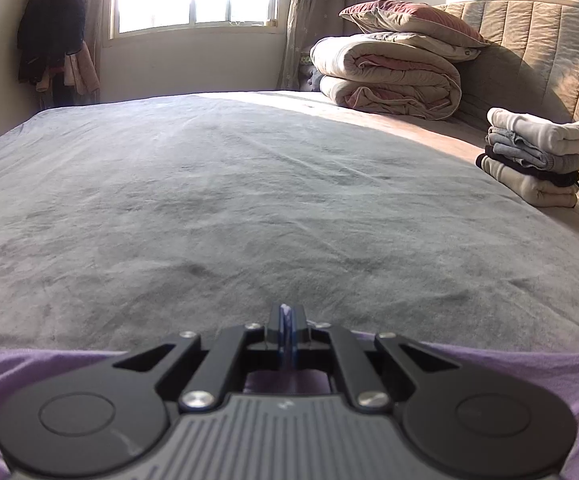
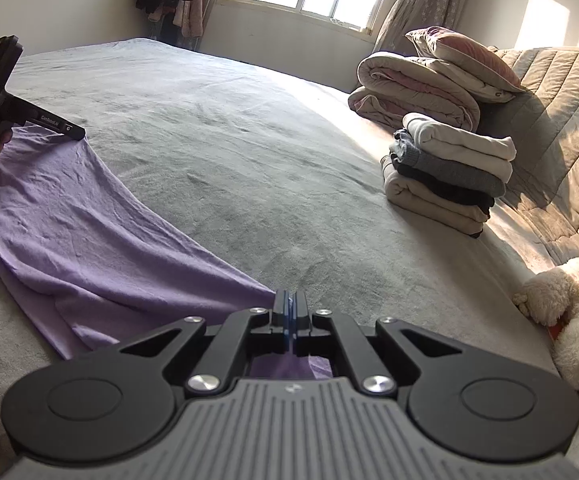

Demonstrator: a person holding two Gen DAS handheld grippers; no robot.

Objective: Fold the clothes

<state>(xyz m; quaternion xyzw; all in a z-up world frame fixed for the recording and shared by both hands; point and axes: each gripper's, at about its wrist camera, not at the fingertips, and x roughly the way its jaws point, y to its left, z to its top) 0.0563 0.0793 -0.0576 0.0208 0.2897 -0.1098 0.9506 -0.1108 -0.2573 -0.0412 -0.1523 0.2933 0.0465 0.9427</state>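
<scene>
Both tools clamped on the purple garment (image 2: 89, 232) — left tool (image 1: 288, 312), right tool (image 2: 290, 300) — cloth stretched along the bed's (image 2: 249, 140) near edge.

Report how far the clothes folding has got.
Done: a stack of folded clothes sits by the headboard. In hand: the left gripper and right gripper are each shut on the purple garment, stretched along the bed's edge. Left: folding and stacking it.
</scene>
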